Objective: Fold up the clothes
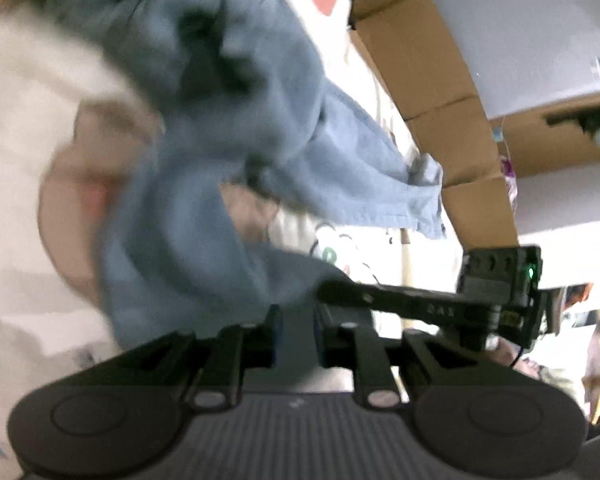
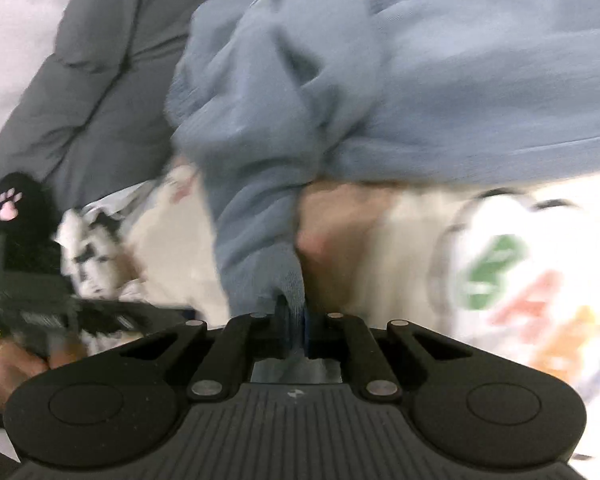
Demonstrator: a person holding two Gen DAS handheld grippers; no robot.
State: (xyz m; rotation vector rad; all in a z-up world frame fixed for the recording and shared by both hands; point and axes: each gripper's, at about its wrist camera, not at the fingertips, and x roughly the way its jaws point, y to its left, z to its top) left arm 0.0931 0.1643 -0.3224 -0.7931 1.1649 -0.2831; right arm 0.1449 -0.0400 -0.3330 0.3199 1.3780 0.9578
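Observation:
A blue garment (image 1: 236, 128) hangs bunched and blurred in front of both grippers. In the left wrist view my left gripper (image 1: 299, 332) stands slightly open, and a fold of the blue cloth lies loosely in the narrow gap. My right gripper (image 2: 296, 332) is shut on a thin edge of the same blue garment (image 2: 440, 80), which rises from its fingertips. The right gripper's black body (image 1: 440, 304) shows side-on at the right of the left view. At the left edge of the right view the left gripper's body (image 2: 40, 312) is held by a hand (image 2: 8, 364).
Cream clothing (image 1: 28, 100) lies under the blue garment on a white printed sheet (image 2: 520, 280). A grey puffer jacket (image 2: 100, 80) lies at the back left. Cardboard boxes (image 1: 440, 120) stand along the right side. A black glove with a pink paw print (image 2: 10, 204) sits above the left gripper.

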